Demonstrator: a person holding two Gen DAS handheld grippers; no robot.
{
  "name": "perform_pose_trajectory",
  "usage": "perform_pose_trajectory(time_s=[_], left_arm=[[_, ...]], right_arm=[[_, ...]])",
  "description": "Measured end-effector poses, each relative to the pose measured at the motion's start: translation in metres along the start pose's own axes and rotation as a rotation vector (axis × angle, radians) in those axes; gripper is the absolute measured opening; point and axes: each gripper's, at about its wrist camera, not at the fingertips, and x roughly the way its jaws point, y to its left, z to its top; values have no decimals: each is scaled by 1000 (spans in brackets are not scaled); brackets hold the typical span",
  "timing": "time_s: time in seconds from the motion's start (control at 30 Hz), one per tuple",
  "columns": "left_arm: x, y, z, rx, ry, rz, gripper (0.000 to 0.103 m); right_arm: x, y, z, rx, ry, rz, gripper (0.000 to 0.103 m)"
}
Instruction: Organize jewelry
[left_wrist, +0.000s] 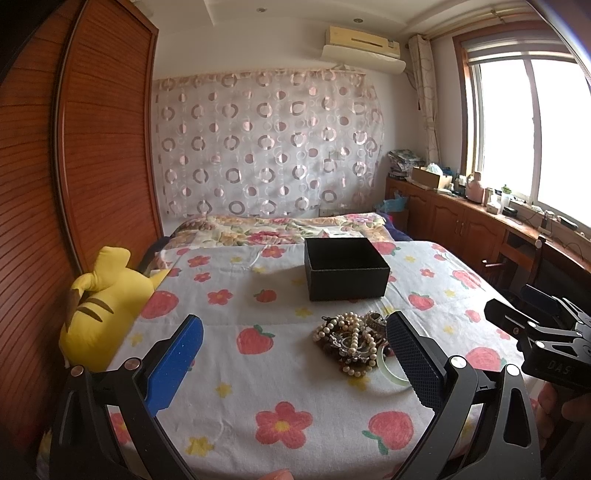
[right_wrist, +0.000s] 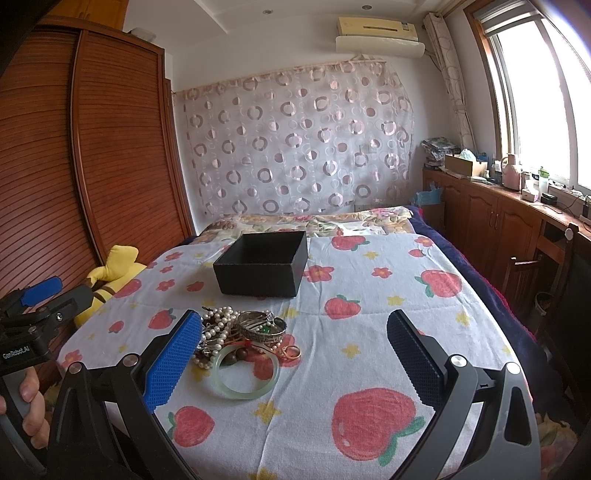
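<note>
A heap of jewelry (left_wrist: 351, 341) lies on the strawberry-print bedspread (left_wrist: 258, 387): pearl strands (right_wrist: 218, 321), a silver bangle (right_wrist: 262, 326), a pale green jade bangle (right_wrist: 246, 373) and a small ring (right_wrist: 291, 352). An open, empty black box (left_wrist: 346, 267) stands just behind the heap; it also shows in the right wrist view (right_wrist: 262, 264). My left gripper (left_wrist: 295, 354) is open, its right finger beside the heap. My right gripper (right_wrist: 295, 354) is open, its left finger next to the heap. Both hover over the bed and hold nothing.
A yellow plush toy (left_wrist: 99, 306) lies at the bed's left edge beside a wooden wardrobe (left_wrist: 74, 166). A folded floral quilt (left_wrist: 277, 227) lies behind the box. Wooden cabinets (right_wrist: 498, 225) with clutter run under the window on the right. A chair (right_wrist: 554, 280) stands near the bed.
</note>
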Motion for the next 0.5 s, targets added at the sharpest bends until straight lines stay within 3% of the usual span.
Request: perform_pose_trajectory(time_s=[0.5], left_arm=[[-4,0,0,0,3,-2,96]], right_arm=[[2,1,-2,1,0,-1,101]])
